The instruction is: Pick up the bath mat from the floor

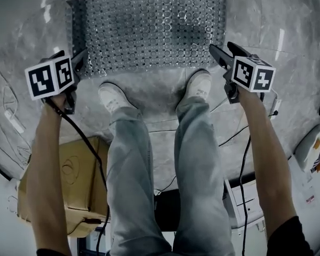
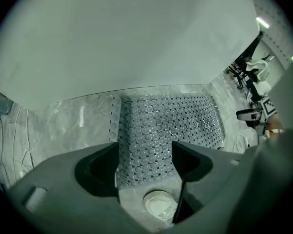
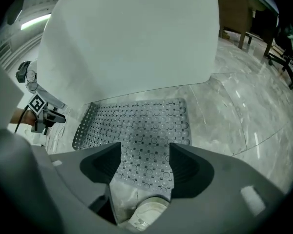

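The grey studded bath mat lies flat on the marble floor in front of the person's white shoes. Its left edge curls up slightly. My left gripper hovers over the mat's near left corner, and my right gripper hovers over the near right corner. In the left gripper view the left gripper is open, with the mat showing below through the gap. The right gripper is likewise open above the mat. Neither touches the mat.
A white wall rises just behind the mat. A cardboard box sits behind the person at left, a white drawer unit at right. Cables trail over the floor. Chairs and a desk stand far right.
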`<state>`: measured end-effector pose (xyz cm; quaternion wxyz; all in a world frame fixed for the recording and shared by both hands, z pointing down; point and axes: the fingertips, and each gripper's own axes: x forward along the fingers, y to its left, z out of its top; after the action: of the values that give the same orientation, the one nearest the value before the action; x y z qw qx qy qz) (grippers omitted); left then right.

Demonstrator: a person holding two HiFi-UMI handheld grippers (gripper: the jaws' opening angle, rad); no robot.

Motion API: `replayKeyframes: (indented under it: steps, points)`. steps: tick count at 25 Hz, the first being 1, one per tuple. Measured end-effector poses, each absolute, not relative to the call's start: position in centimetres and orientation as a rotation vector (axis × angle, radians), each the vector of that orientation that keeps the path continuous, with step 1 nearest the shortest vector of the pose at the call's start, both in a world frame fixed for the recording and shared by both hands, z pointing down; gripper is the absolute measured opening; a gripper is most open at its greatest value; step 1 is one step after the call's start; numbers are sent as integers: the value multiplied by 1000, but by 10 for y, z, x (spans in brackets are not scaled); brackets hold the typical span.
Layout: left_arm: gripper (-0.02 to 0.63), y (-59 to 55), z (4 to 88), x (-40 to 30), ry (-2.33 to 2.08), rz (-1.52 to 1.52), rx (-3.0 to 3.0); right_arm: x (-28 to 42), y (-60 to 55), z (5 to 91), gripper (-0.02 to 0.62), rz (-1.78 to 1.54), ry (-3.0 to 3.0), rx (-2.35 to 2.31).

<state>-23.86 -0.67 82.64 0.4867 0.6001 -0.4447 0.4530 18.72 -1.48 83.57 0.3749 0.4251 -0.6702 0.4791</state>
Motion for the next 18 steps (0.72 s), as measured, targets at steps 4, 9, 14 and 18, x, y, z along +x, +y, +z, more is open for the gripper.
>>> replayKeyframes:
  steps: [4, 9, 14, 18]
  points:
    - [350, -5, 851, -260, -1126, 1133, 1410, 203, -18, 864, 325, 1288, -1669, 1121]
    - [350, 0, 882, -279, -1151, 1158, 1358, 220, -11, 900, 337, 1281, -1611, 1093]
    - [371, 7, 918, -287, -1120, 1198, 1349, 239, -10, 925, 342, 1242, -1583, 1064]
    - [380, 12, 941, -296, -1115, 1214, 1340, 245, -14, 945, 342, 1213, -1573, 1038]
